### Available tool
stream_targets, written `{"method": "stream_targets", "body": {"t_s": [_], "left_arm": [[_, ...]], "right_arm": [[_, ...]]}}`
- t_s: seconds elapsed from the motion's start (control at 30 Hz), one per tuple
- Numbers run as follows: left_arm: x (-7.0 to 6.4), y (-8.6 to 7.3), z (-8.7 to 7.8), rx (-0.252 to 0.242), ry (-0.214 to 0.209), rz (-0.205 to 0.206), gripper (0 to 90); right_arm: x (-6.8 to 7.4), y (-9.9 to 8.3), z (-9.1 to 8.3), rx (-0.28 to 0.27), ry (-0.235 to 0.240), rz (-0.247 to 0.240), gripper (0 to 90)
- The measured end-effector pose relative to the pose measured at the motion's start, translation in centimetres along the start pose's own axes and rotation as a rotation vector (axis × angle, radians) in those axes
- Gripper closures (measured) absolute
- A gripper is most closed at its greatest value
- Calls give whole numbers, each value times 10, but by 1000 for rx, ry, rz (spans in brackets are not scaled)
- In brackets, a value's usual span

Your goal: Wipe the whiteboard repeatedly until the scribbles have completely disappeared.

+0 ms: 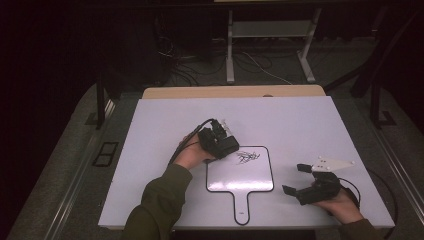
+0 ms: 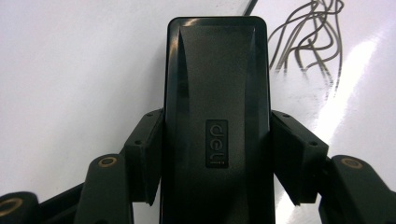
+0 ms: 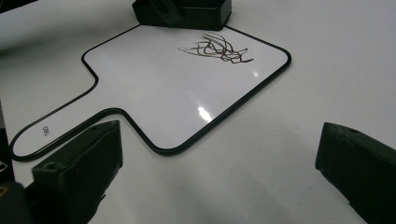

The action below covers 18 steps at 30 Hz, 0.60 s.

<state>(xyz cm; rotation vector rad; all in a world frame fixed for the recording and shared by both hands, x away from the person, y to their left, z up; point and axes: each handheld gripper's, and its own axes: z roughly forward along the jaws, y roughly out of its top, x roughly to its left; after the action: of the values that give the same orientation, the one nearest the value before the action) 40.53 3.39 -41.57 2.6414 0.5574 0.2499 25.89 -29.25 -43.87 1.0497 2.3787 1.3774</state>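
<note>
A small paddle-shaped whiteboard [image 1: 240,176] with a black rim lies on the white table, handle toward the front edge. Dark scribbles [image 1: 248,157] mark its far part, and show too in the right gripper view [image 3: 219,47]. My left gripper [image 1: 224,145] is shut on a black board eraser [image 2: 217,116], held at the whiteboard's far-left corner beside the scribbles. The eraser [image 3: 184,11] sits at that corner's edge in the right gripper view. My right gripper [image 1: 296,179] is open and holds nothing, resting low on the table right of the whiteboard.
The white table top [image 1: 300,120] is bare beyond the whiteboard. Behind its far edge stand a wooden strip [image 1: 235,92], a desk frame's legs [image 1: 230,50] and cables on the floor. A black cable [image 1: 380,190] loops from the right gripper near the table's right edge.
</note>
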Motion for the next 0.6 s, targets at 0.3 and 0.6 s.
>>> {"method": "stream_targets", "body": {"t_s": [0.3, 0.6], "left_arm": [[-29, 10, 4, -18, -72, 37, 389], [-19, 17, 9, -35, -50, 36, 389]], "right_arm": [[0, 0, 0, 3, 3, -1, 0], [0, 0, 0, 0, 1, 3, 0]]}}
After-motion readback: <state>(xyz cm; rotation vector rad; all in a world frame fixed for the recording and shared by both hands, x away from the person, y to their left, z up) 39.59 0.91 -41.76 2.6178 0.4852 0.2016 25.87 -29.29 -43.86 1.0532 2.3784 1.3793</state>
